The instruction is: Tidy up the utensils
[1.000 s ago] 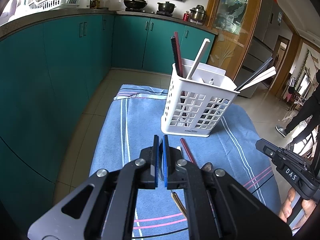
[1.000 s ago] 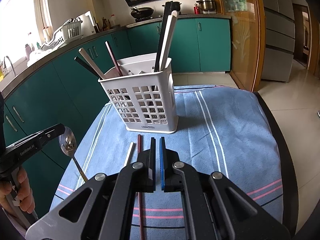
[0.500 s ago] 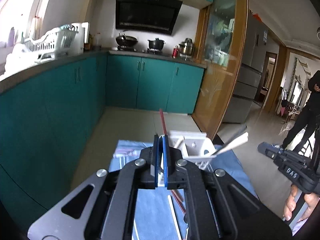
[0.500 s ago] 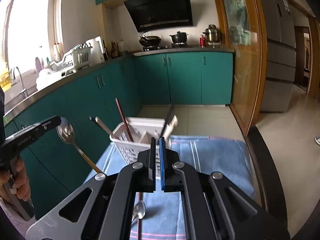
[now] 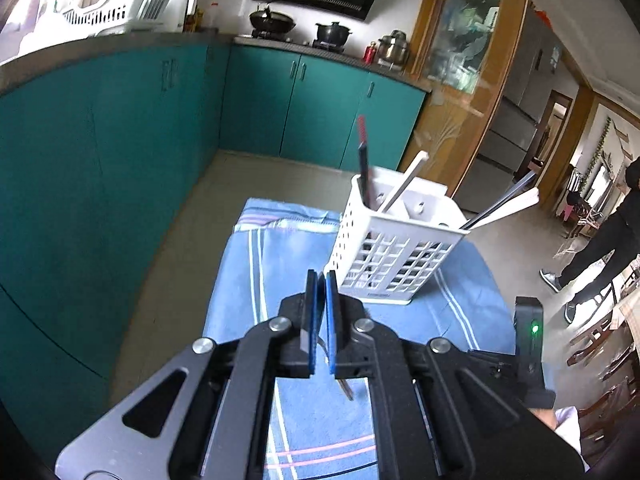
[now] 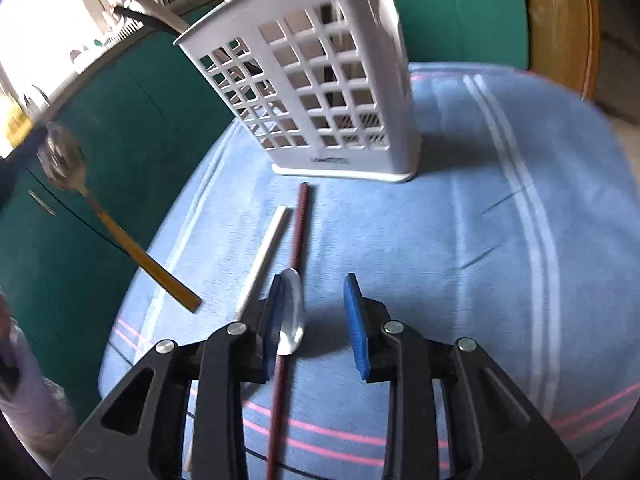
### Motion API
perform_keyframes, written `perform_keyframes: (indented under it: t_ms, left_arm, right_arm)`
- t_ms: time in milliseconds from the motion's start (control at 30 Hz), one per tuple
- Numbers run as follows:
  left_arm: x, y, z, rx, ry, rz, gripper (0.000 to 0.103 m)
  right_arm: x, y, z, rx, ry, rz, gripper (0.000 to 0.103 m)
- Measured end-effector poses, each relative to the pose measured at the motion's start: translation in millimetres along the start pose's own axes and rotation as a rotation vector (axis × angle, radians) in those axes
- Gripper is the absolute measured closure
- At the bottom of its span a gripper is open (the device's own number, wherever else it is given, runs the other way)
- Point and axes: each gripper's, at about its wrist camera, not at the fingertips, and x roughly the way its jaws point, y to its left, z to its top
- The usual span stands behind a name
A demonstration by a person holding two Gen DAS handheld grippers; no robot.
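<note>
A white slotted utensil holder (image 5: 394,254) stands on a blue striped cloth (image 5: 256,264) with several chopsticks in it; it also shows in the right wrist view (image 6: 320,92). My left gripper (image 5: 320,320) is shut on a gold-handled spoon (image 6: 108,220), held in the air left of the holder. My right gripper (image 6: 316,320) is open, low over the cloth (image 6: 500,240), its jaws around a second spoon's bowl (image 6: 292,312). A dark red chopstick (image 6: 298,224) and a white chopstick (image 6: 266,254) lie in front of the holder.
Teal kitchen cabinets (image 5: 120,140) run along the left and back. A stove with pots (image 5: 304,28) is at the back. A person (image 5: 612,236) stands at the far right. The cloth's edge drops to the floor on the left.
My right gripper has dropped low to the cloth and opened over the second spoon. My left gripper, still holding its spoon, has tilted down so the holder is in view again.
</note>
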Motion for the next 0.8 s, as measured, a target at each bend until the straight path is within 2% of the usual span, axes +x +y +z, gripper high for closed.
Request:
perform_keyframes:
  t_ms: [167,200,233,300,367,567,800]
  left_arm:
    - [5,-1,-1,0.005,0.007,0.002,0.099]
    - [5,-3,-2,0.009,0.006,0.002,0.099]
    - [5,-4,-2,0.014,0.003,0.005,0.099]
    - [4,-7,-3,0.027,-0.007,0.018,0.099]
    - [4,-10,-5,0.039,-0.02,0.038,0.099]
    - [2,-21,-7,0.072,-0.043,0.077,0.099]
    - [-13,-22,6,0.066,-0.088,0.065,0.099]
  right_arm:
    - [12,-3,3,0.014,0.017,0.079,0.069]
    - [13,-4,4,0.021,0.02,0.098,0.075]
    - [14,-5,5,0.028,0.023,0.111,0.089]
    - [10,-7,-1,0.041,0.021,0.11,0.097]
    - [4,-6,-3,0.04,0.012,0.096,0.099]
    - [-31,11,-3,-0.028,-0.056,-0.024,0.101]
    - [-106,51,10,-0.148,-0.273,-0.202,0.101]
